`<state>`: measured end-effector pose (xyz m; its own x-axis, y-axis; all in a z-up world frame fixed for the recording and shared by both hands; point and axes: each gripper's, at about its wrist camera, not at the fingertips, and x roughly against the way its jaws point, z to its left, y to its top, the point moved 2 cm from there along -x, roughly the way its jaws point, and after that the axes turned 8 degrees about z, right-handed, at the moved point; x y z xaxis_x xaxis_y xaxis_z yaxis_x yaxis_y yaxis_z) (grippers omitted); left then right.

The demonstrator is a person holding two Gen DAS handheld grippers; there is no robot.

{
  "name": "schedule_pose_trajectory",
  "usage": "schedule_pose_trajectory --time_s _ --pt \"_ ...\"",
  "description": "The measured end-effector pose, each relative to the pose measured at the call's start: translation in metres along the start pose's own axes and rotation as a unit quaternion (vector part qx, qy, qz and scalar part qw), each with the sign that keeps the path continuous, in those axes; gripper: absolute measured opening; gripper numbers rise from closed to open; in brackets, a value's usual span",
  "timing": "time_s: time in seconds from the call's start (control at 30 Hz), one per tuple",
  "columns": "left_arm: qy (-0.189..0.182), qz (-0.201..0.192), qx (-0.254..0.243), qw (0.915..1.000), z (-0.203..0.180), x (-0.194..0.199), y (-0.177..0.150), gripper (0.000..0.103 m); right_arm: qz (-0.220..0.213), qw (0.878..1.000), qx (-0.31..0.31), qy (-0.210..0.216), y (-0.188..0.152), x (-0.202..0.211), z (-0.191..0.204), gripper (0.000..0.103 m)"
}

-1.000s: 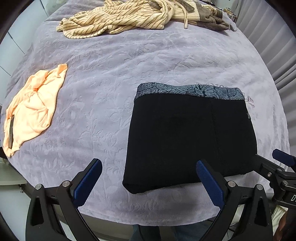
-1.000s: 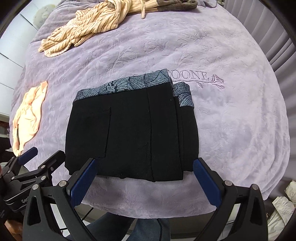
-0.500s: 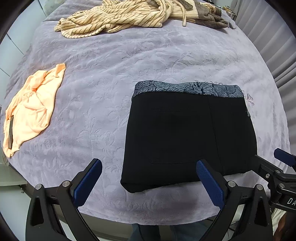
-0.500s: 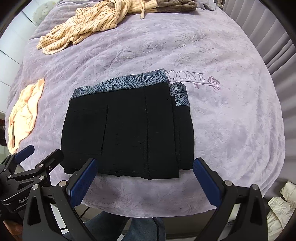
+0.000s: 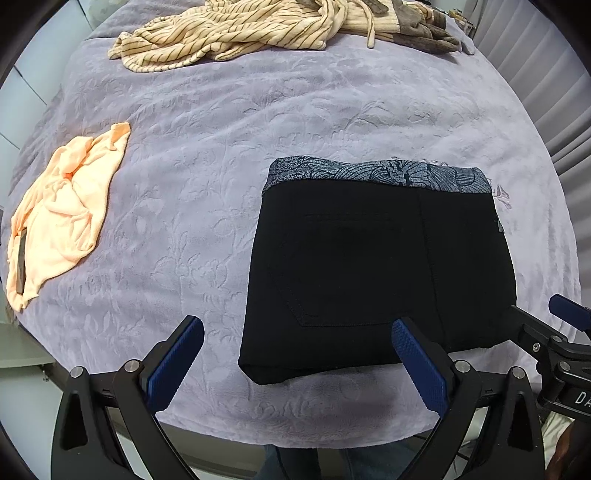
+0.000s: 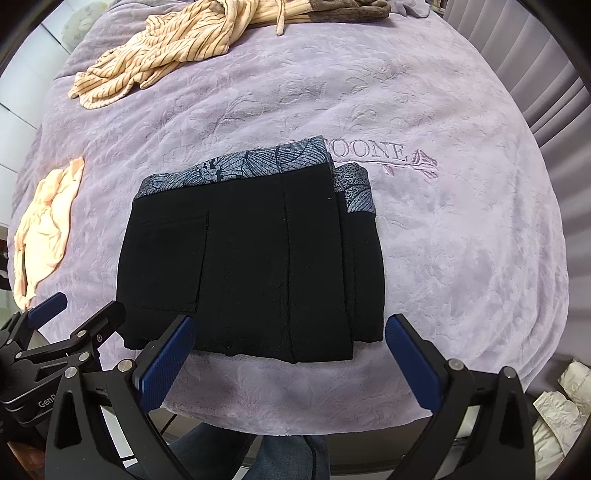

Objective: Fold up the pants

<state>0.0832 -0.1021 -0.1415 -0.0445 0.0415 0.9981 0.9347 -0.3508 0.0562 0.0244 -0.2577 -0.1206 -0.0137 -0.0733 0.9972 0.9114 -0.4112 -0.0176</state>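
While both tools hover at the near edge, the count runs so:
Pants: one black pair (image 5: 376,273), folded into a flat rectangle, patterned waistband far side, on the lilac bed cover (image 6: 461,229).
Other garments: one striped (image 5: 229,33), one peach (image 5: 62,218).
Writing: "OONE" embroidered on the cover.
Left gripper (image 5: 295,363): jaws wide apart, holding nothing.
Right gripper (image 6: 290,360): jaws wide apart, holding nothing.
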Motion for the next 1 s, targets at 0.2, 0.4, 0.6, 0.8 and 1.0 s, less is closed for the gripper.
schedule_pose_trajectory --time_s 0.2,0.4,0.6,0.8,1.0 --pt "0.002 0.001 -0.001 1.0 -0.0006 -0.0011 0.0009 0.102 0.003 1.0 0.003 0.0 0.0034 -0.0014 0.0005 0.102" --pt "0.003 0.0 -0.004 1.0 -0.001 -0.0017 0.0008 0.102 0.003 1.0 0.003 0.001 0.003 -0.0016 0.0024 0.102" --pt "0.001 0.002 -0.001 1.0 -0.0024 -0.0029 0.0017 0.102 0.003 1.0 0.004 -0.001 0.0032 -0.0019 0.0026 0.102" --pt "0.002 0.002 -0.001 1.0 -0.0025 -0.0032 0.0014 0.102 0.003 1.0 0.003 -0.001 0.0025 -0.002 0.0034 0.102" --pt "0.004 0.001 0.001 1.0 -0.0016 -0.0042 0.0021 0.102 0.006 1.0 0.011 -0.002 0.0075 -0.0041 0.0024 0.102"
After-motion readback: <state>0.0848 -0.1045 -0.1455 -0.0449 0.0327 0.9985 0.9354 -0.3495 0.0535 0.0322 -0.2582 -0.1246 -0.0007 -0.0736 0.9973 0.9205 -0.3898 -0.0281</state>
